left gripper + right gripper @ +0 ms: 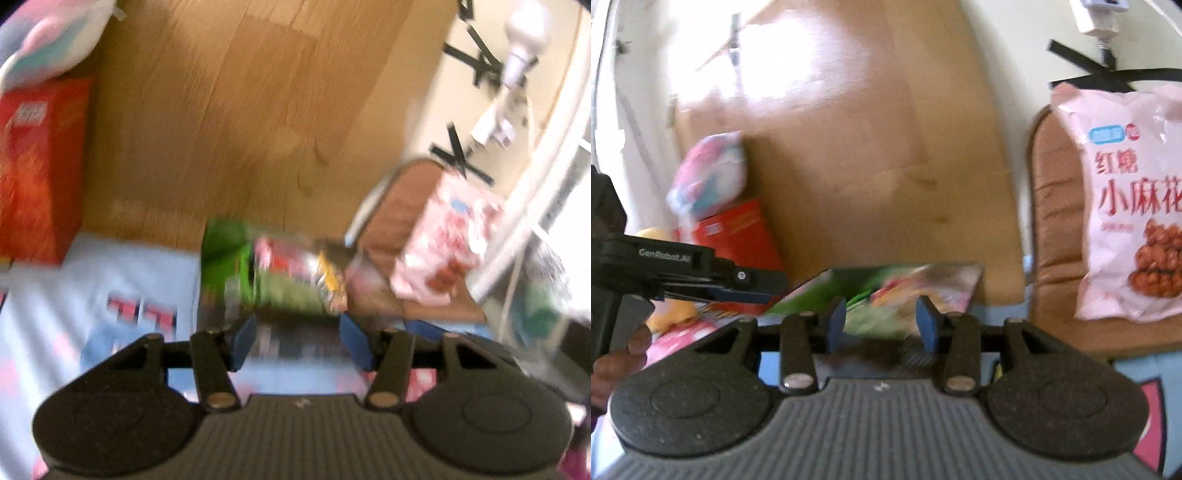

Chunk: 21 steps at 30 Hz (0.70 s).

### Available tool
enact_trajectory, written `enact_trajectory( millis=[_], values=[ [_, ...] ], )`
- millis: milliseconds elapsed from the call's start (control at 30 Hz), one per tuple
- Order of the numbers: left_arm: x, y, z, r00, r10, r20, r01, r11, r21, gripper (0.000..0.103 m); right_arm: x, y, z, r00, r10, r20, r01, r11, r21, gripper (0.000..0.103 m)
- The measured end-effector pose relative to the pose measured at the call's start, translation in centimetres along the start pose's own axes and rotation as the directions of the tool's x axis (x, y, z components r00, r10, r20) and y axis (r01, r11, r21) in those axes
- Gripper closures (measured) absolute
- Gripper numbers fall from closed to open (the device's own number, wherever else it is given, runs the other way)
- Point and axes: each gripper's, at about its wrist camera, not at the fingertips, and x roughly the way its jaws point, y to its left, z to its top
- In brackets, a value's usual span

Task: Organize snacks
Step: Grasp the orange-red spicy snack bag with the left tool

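A green snack bag (273, 273) lies just ahead of my left gripper (299, 343), whose blue pads stand apart with nothing between them. In the right wrist view the same green bag (886, 291) lies flat between the pads of my right gripper (882, 321), which stand apart around its near end; contact is unclear through blur. The left gripper (713, 284) reaches in from the left beside the bag. A pink snack bag (1126, 206) rests on a brown cushion (1056, 221) at the right; it also shows in the left wrist view (443, 240).
A red box (37, 166) with a pastel packet (48, 40) on it sits at the left, also in the right wrist view (738, 229). A patterned light-blue mat (110, 288) covers the near ground. The wooden floor (868, 147) stretches ahead. Cables and a charger lie at the far right.
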Motion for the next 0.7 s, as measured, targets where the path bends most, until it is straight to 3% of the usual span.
enact_trajectory(
  millis=[100,233,267,333,367,400,500,700],
  values=[
    [-0.5,0.9,-4.1,0.996,-0.013,-0.089,0.01,0.999,-0.034,0.053,0.7,0.8,-2.2,0.988,0.077,-0.136,-0.072,0.996,0.042,0.059],
    [0.4,2.6,-8.1,0.981,-0.035,-0.193,0.009,0.991,-0.13,0.059,3.9,1.6,-4.7,0.953,0.074,-0.292,-0.059,0.997,0.059,0.064],
    [0.1,2.9,-8.6,0.984,-0.037,-0.172,0.012,0.99,-0.141,0.062,4.8,1.8,-5.2,0.942,0.073,-0.327,-0.057,0.997,0.059,0.065],
    [-0.8,3.4,-9.2,0.986,-0.028,-0.165,0.002,0.988,-0.152,0.063,5.3,2.5,-5.4,0.939,0.087,-0.332,-0.065,0.995,0.075,0.066],
    [-1.4,3.7,-9.4,0.987,-0.017,-0.161,-0.009,0.986,-0.164,0.06,5.5,3.0,-5.4,0.927,0.122,-0.355,-0.089,0.99,0.106,0.068],
    [-2.1,4.1,-9.8,0.989,-0.007,-0.15,-0.018,0.986,-0.166,0.06,5.7,3.7,-5.7,0.901,0.18,-0.395,-0.132,0.981,0.146,0.077],
    [-4.3,5.2,-11.1,0.99,-0.007,-0.139,-0.019,0.983,-0.184,0.06,4.8,7.3,-6.6,0.902,0.15,-0.404,-0.15,0.988,0.032,0.076],
    [-9.4,6.6,-14.4,0.992,0.034,-0.118,-0.052,0.986,-0.158,0.06,2.8,12.1,-8.6,0.863,0.233,-0.448,-0.247,0.969,0.027,0.073]
  ],
)
